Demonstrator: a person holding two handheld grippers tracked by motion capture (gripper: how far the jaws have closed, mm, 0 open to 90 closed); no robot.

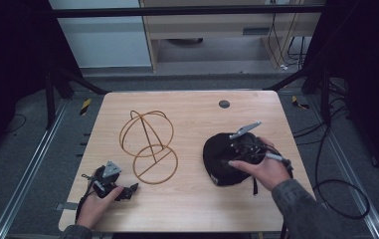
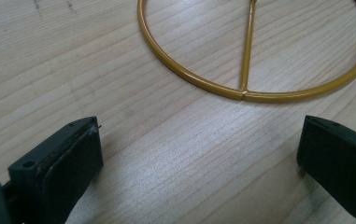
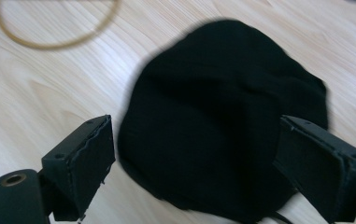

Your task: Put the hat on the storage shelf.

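A black cloth cap [image 1: 216,158] [image 3: 222,116] lies flat on the right half of the wooden table [image 1: 192,114]. My right gripper [image 1: 229,160] [image 3: 194,163] hovers just over the cap, open, with its jaws spread wide on either side of the fabric. A gold wire stand [image 1: 148,142] of two rings and a rod sits at the table's centre left; its flat base ring [image 2: 255,93] lies ahead of my left gripper [image 1: 130,190] [image 2: 199,154], which rests low near the table's front left, open and empty.
A small dark round disc [image 1: 224,104] sits near the table's far edge. Black cables [image 1: 336,199] trail on the floor to the right. Dark frame bars [image 1: 77,82] stand behind the table.
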